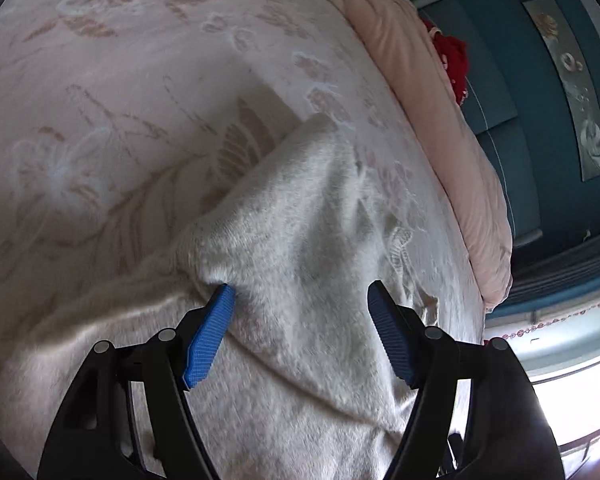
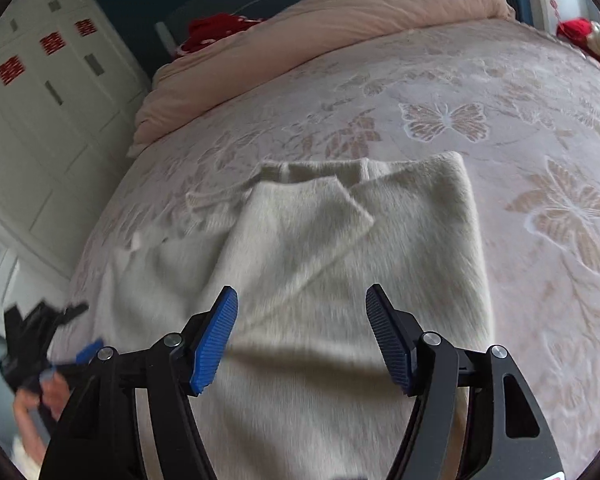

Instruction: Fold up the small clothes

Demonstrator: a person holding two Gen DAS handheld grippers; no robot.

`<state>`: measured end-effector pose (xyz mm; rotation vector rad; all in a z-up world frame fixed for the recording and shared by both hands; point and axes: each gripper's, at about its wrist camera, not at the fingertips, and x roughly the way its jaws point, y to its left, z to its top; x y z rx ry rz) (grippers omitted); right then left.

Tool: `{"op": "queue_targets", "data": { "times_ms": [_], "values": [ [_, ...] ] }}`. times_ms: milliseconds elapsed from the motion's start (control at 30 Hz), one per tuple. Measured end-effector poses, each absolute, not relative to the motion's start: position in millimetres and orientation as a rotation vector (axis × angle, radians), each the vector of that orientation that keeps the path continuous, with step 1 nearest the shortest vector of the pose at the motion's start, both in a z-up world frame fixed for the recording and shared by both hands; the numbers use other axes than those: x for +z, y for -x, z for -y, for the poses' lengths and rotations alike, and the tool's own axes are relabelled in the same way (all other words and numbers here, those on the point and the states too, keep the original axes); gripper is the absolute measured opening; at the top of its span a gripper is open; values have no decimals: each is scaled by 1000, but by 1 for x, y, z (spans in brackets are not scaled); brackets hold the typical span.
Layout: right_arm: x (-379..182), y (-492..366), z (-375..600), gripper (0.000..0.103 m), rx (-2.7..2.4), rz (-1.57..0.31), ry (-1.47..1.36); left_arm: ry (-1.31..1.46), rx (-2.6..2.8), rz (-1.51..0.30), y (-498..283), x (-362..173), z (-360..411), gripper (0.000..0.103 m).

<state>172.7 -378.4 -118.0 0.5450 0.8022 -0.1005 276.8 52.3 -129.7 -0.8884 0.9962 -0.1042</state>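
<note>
A cream fuzzy knit garment (image 2: 320, 256) lies on the bed, with one sleeve folded across its front toward the collar. In the left wrist view the same garment (image 1: 300, 248) fills the lower middle, rumpled. My left gripper (image 1: 300, 300) is open and empty just above the fabric; it also shows blurred at the left edge of the right wrist view (image 2: 76, 352). My right gripper (image 2: 300, 300) is open and empty above the garment's lower part.
The bed has a pink cover with butterfly and flower patterns (image 2: 500, 128). A pink rolled duvet (image 2: 340, 12) lies along the head end. Red cloth (image 2: 216, 30) sits beside it. White cabinets (image 2: 40, 100) stand on the left.
</note>
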Motion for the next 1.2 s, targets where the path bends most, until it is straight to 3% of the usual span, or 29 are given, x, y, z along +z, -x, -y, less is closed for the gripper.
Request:
{"op": "queue_targets", "data": {
  "times_ms": [167, 233, 300, 500, 533, 567, 633, 667, 767, 900, 1033, 1133, 1200],
  "values": [
    [-147, -216, 394, 63, -98, -831, -737, 944, -99, -970, -276, -138, -59, 67],
    [-155, -224, 395, 44, -91, -826, -796, 977, -94, -962, -274, -140, -62, 67],
    [-161, -231, 394, 11, -93, -830, -833, 1004, -96, -934, -263, -137, -68, 67],
    [-109, -229, 372, 9, 6, -685, -745, 1039, -119, -1008, -257, -147, -66, 67],
    [-91, -224, 368, 9, 37, -640, -729, 1042, -109, -1017, -260, -150, -65, 62],
    [-68, -215, 363, 9, 67, -583, -700, 1042, -98, -1018, -265, -151, -63, 56],
    [-36, -195, 360, 9, 69, -502, -625, 1020, -95, -1012, -278, -150, -61, 14],
    [-30, -187, 361, 8, 60, -479, -608, 1026, -94, -1007, -281, -148, -62, 9],
    [-54, -163, 383, 8, -48, -524, -580, 1005, -98, -965, -283, -142, -69, 9],
    [-161, -165, 413, 7, -180, -821, -647, 924, -91, -1033, -280, -158, -56, 7],
    [-154, -147, 413, 7, -165, -737, -666, 823, -99, -1010, -275, -153, -47, 8],
    [-163, -148, 412, 11, -190, -807, -574, 822, -106, -1013, -277, -155, -47, 9],
    [-156, -127, 413, 18, -235, -773, -603, 807, -122, -1009, -278, -153, -47, 10]
  ]
}}
